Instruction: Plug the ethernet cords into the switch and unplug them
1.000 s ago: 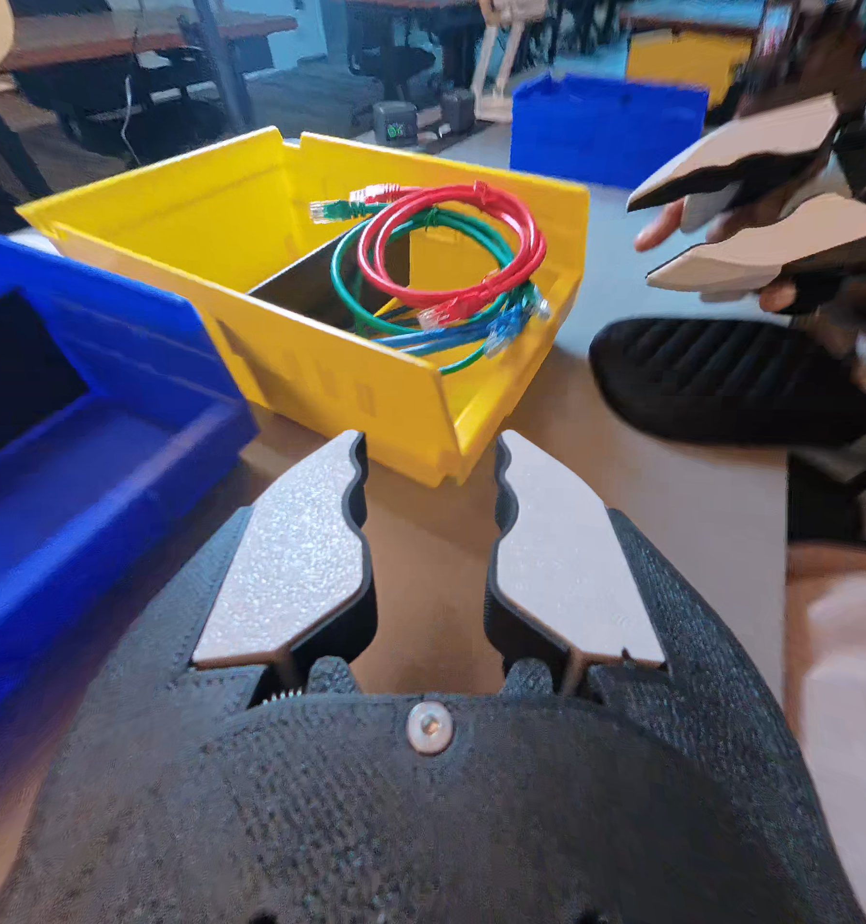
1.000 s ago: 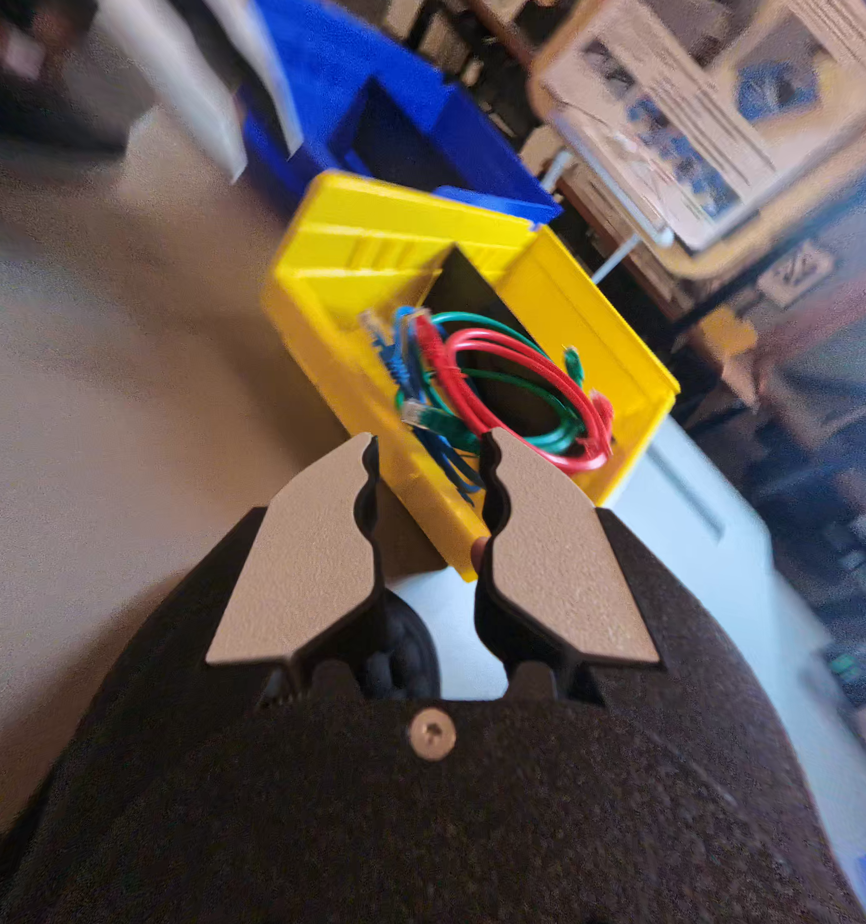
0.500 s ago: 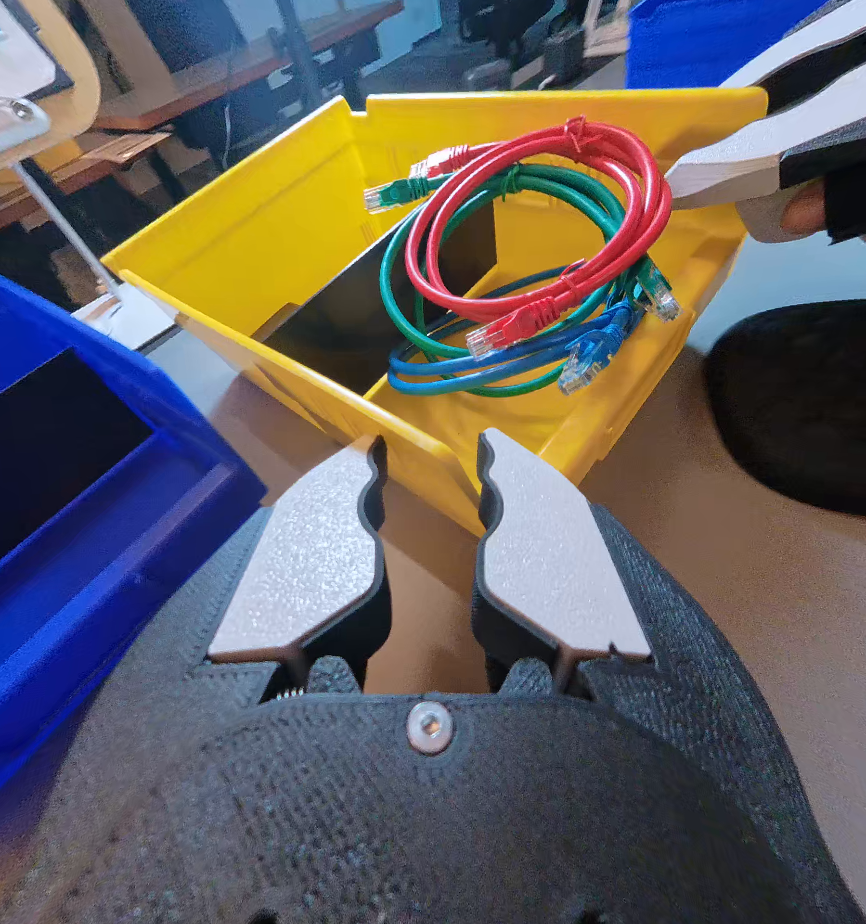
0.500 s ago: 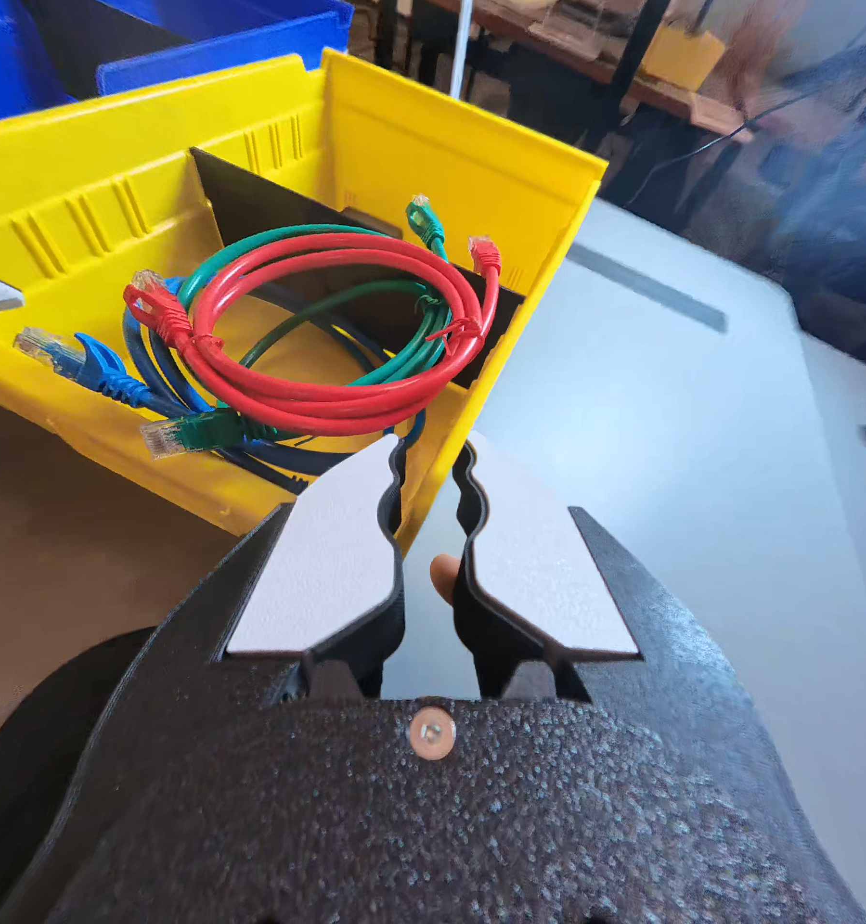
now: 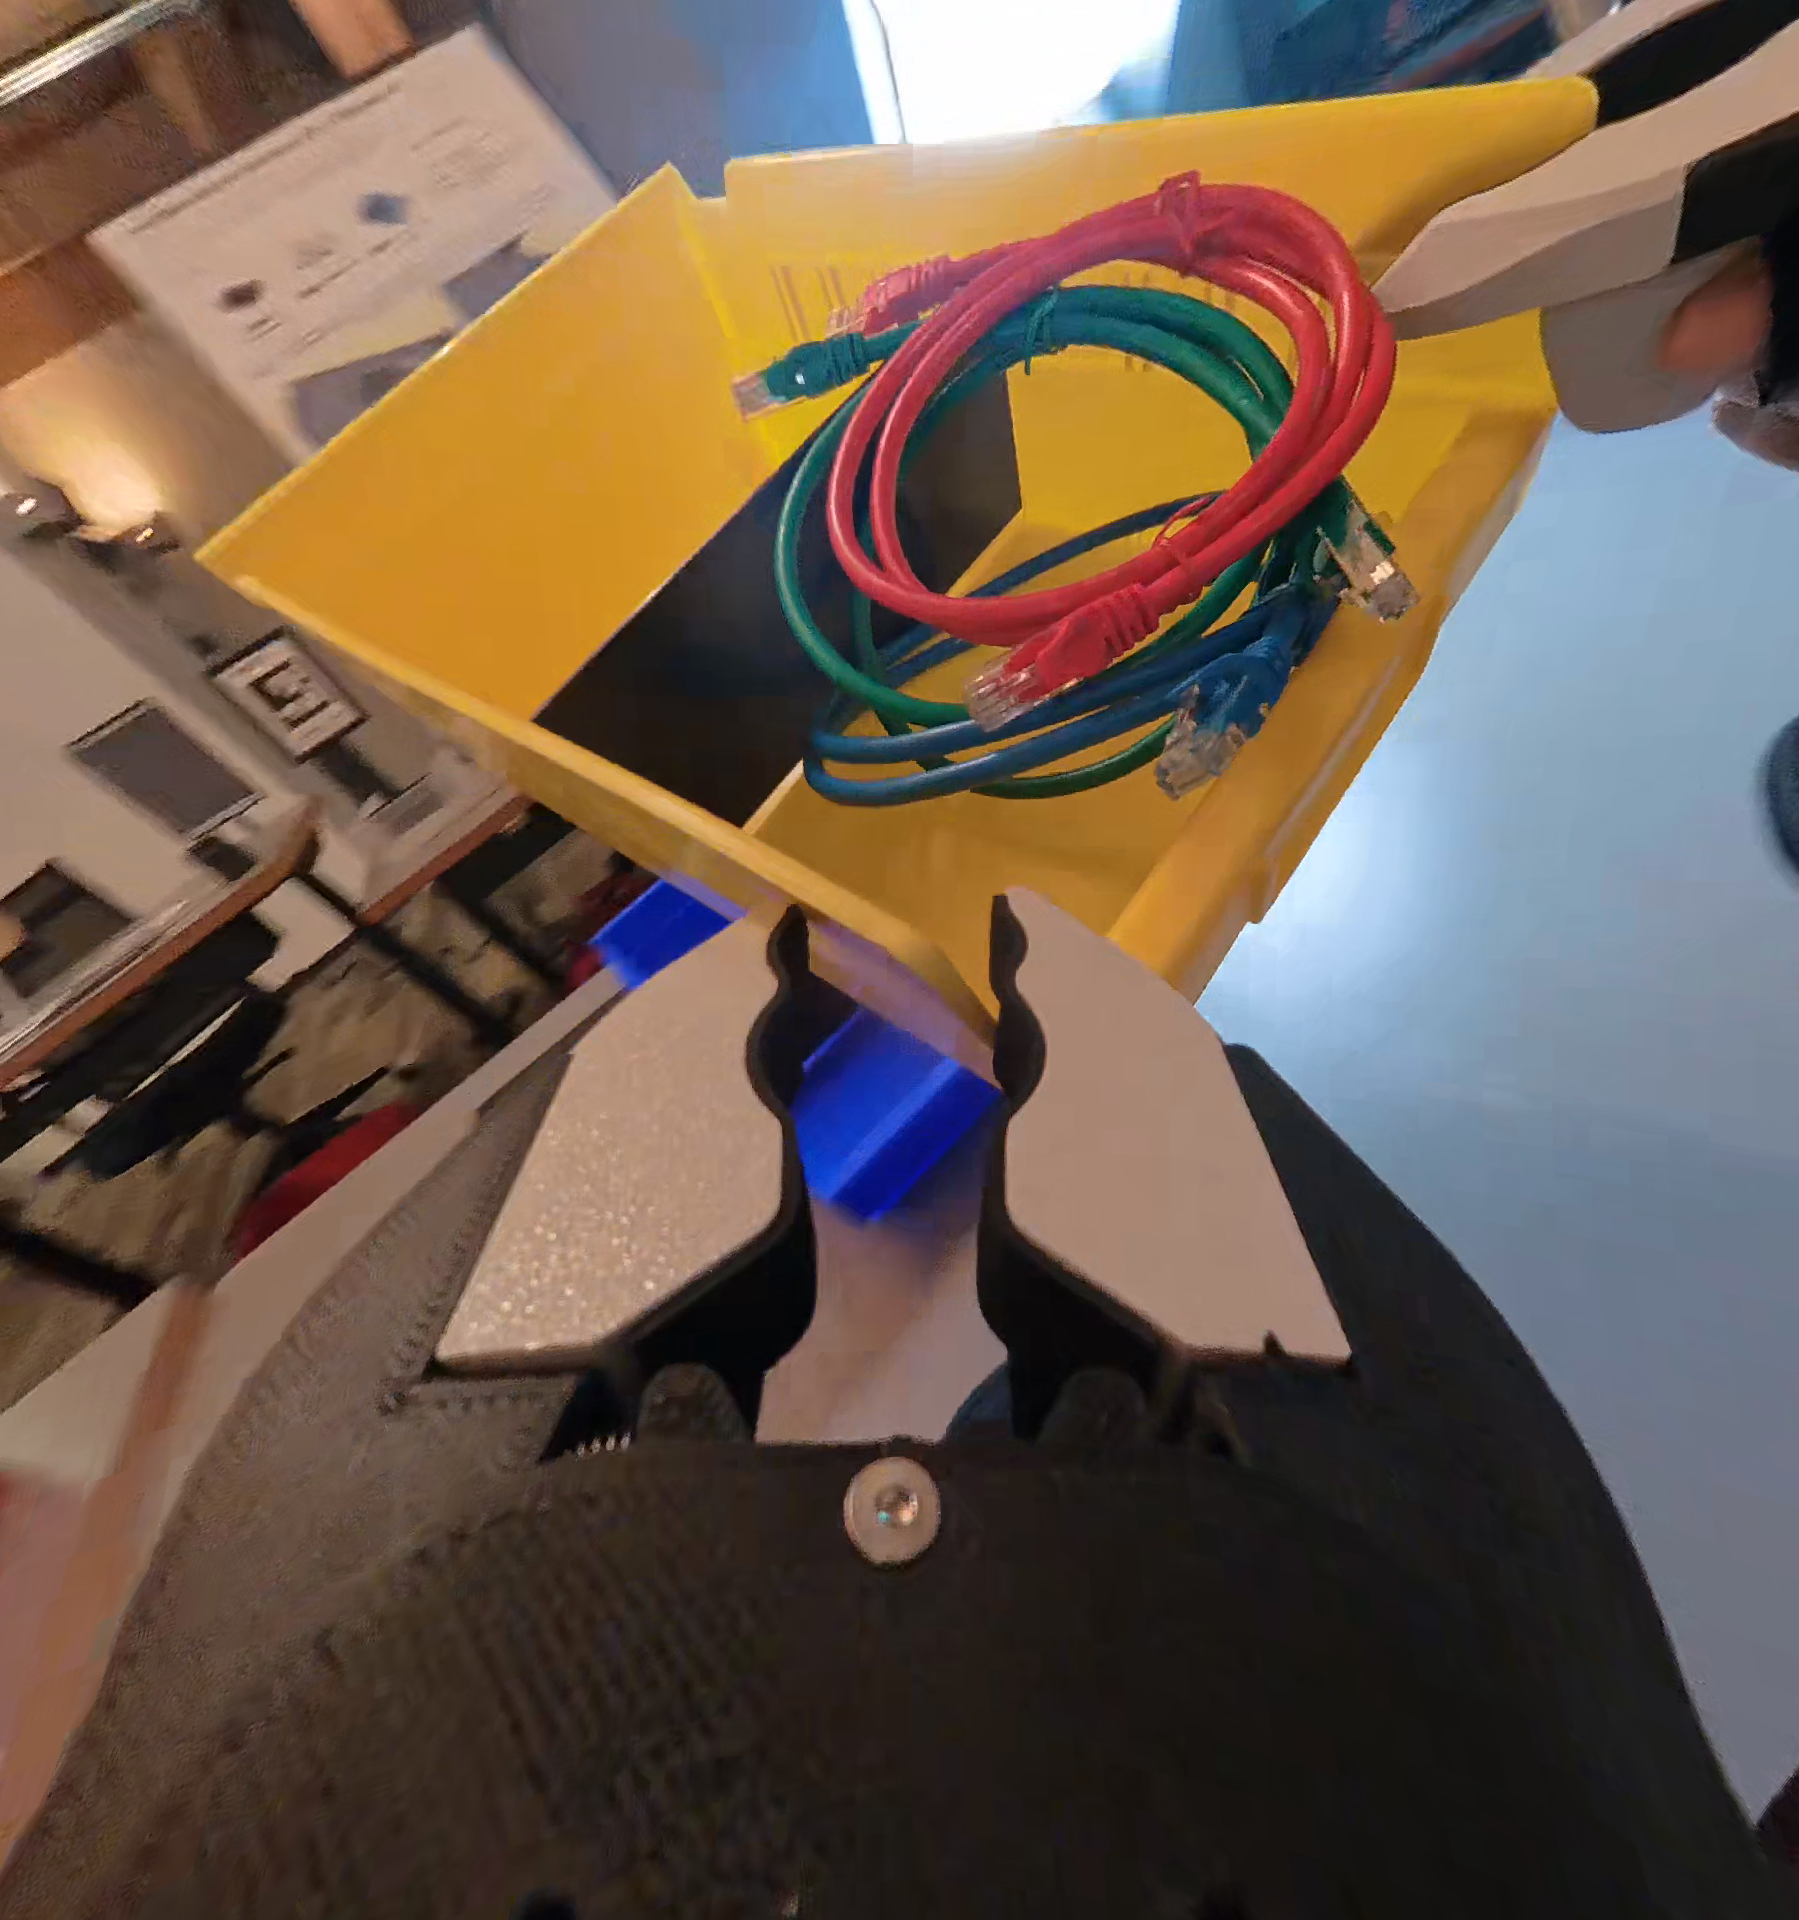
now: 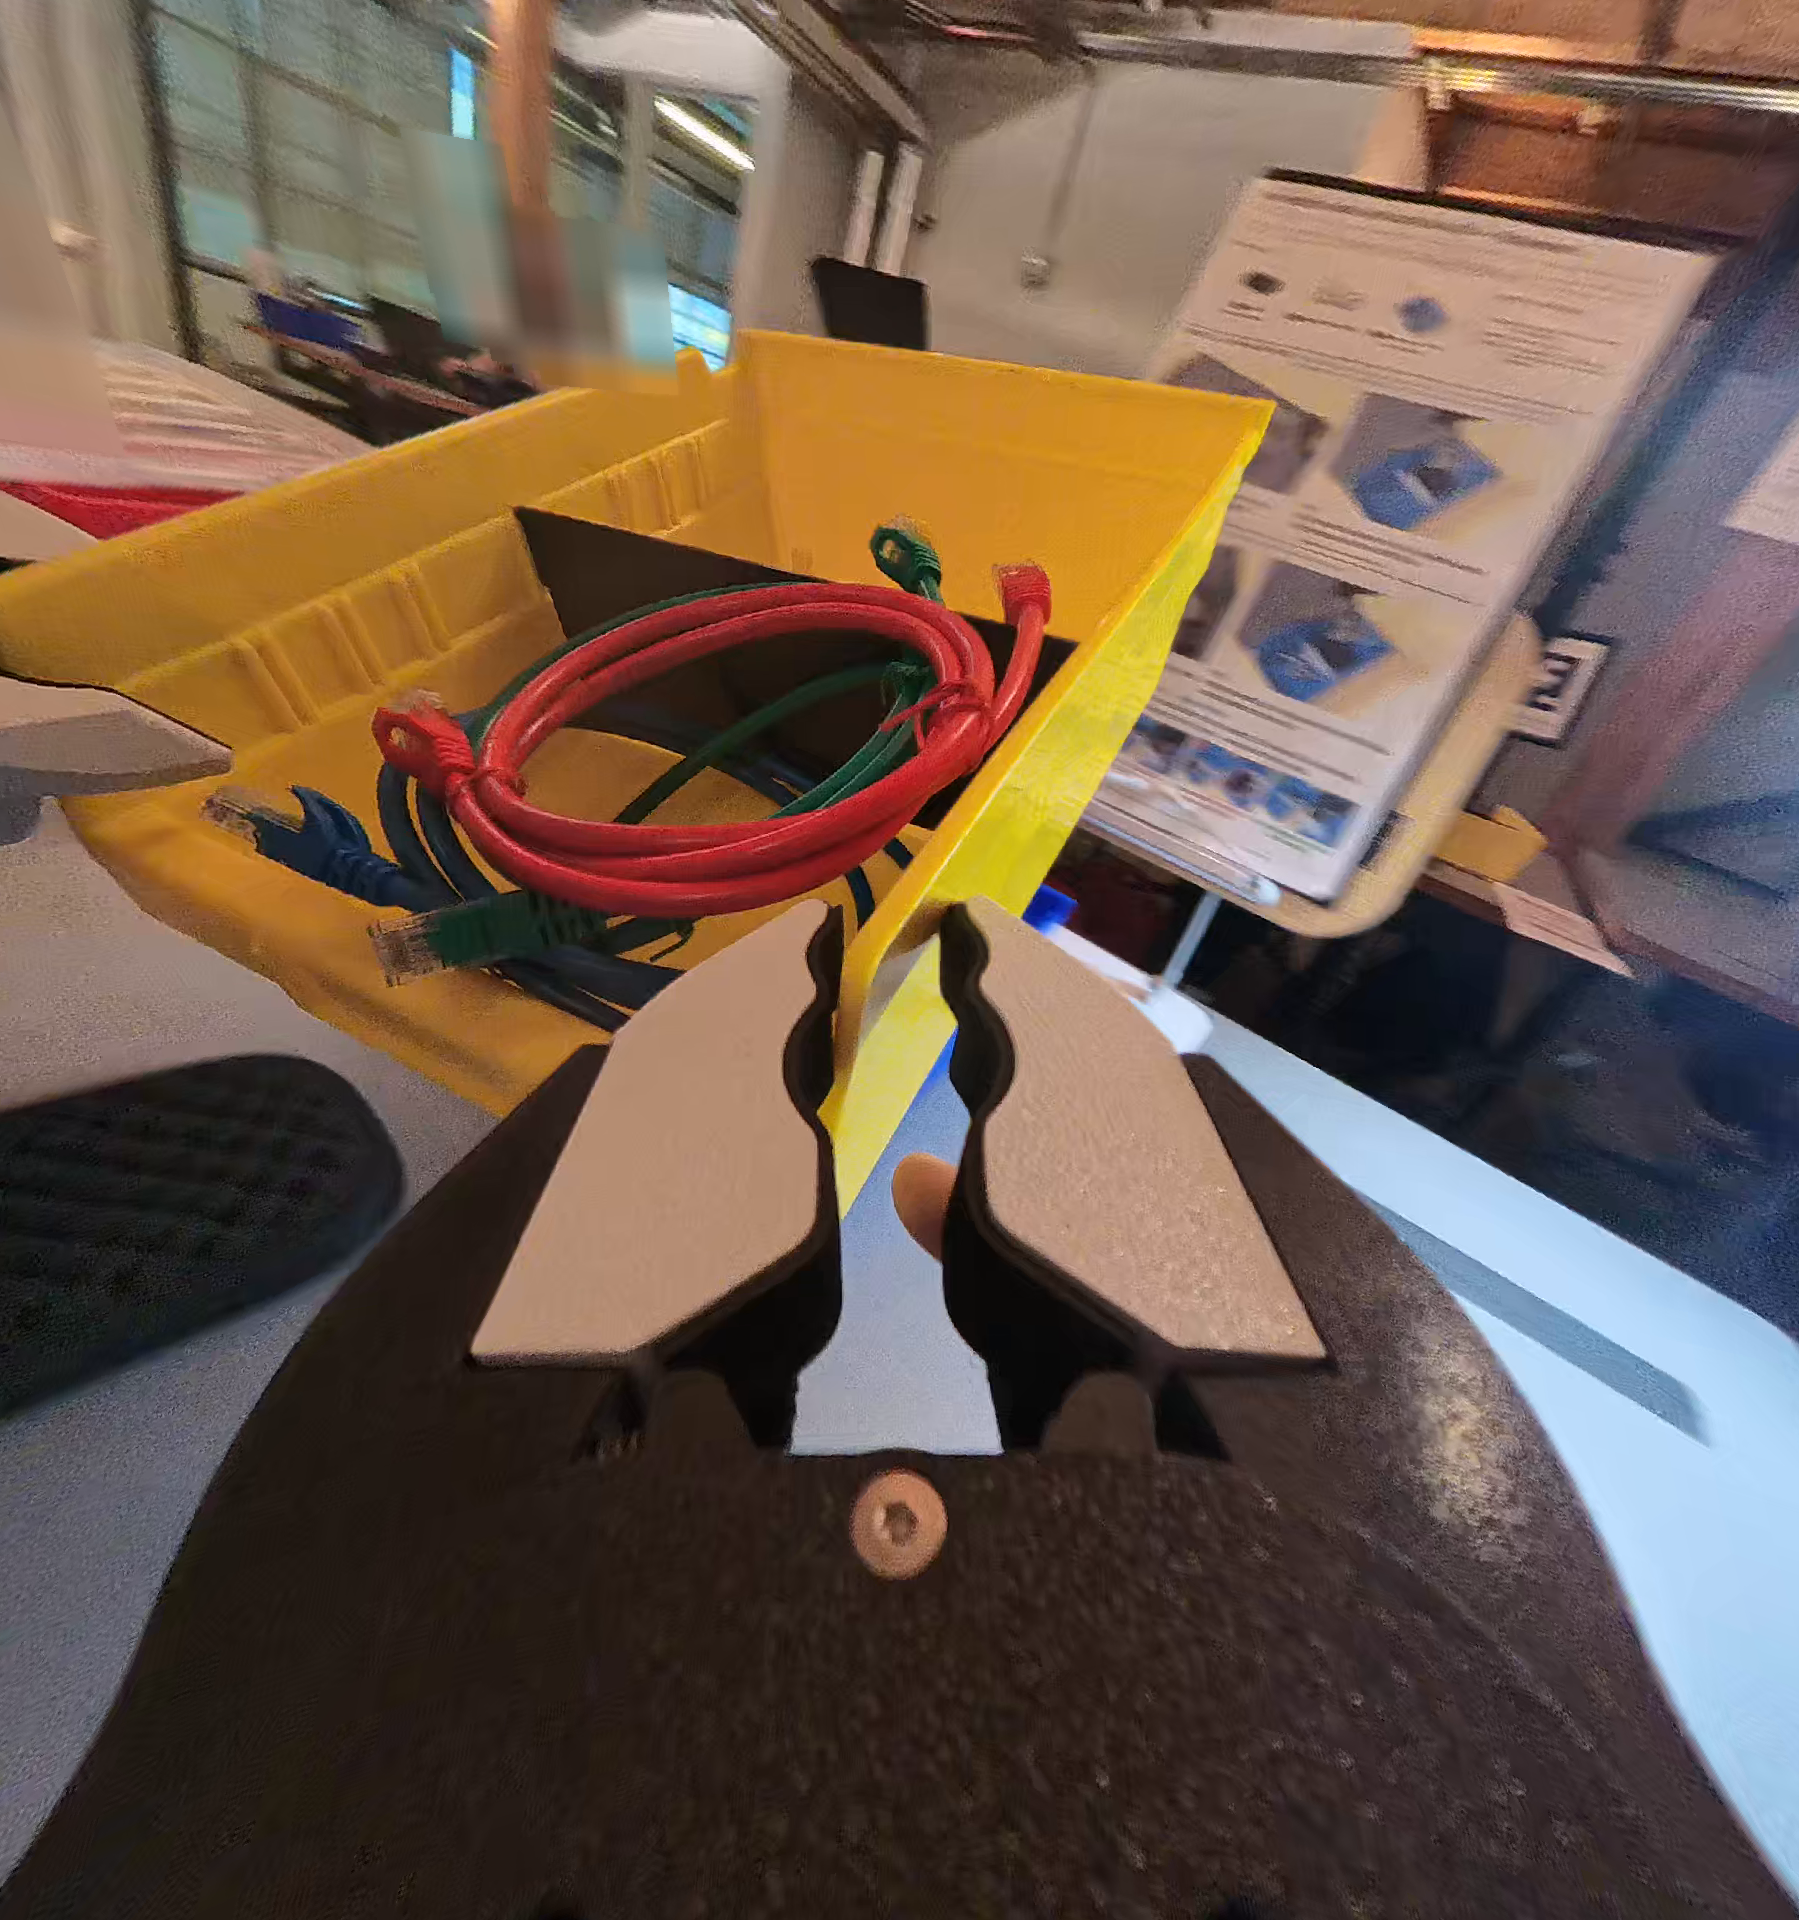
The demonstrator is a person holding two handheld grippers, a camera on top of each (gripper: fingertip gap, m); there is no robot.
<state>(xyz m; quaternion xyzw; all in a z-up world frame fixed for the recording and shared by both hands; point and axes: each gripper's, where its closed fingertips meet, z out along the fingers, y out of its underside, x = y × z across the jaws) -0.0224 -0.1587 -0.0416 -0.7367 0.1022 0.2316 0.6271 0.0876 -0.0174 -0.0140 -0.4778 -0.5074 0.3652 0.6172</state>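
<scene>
A yellow bin point(image 5: 479, 499) with a black divider point(image 5: 687, 675) holds coiled red point(image 5: 1321, 343), green point(image 5: 801, 582) and blue point(image 5: 978, 727) ethernet cords. My left gripper point(image 5: 895, 914) is shut on the bin's near wall. My right gripper point(image 6: 890, 914) is shut on the opposite wall point(image 6: 978, 447), and its fingers point(image 5: 1477, 260) show at the top right of the left wrist view. The bin hangs tilted between the two grippers, above the table. The red point(image 6: 729, 862), green point(image 6: 500, 925) and blue point(image 6: 334, 842) cords also show in the right wrist view. No switch is in view.
A blue bin point(image 5: 874, 1122) lies below the lifted yellow bin. A black textured pad point(image 6: 126, 1195) lies on the pale table point(image 6: 1653, 1558). A poster board point(image 6: 1394, 520) stands behind, with desks and clutter beyond the table edge. Left tips to right tips: about 20 cm.
Both grippers have closed on opposite walls of the yellow bin and lifted it off the table, tilting it. The cords have stayed inside.
</scene>
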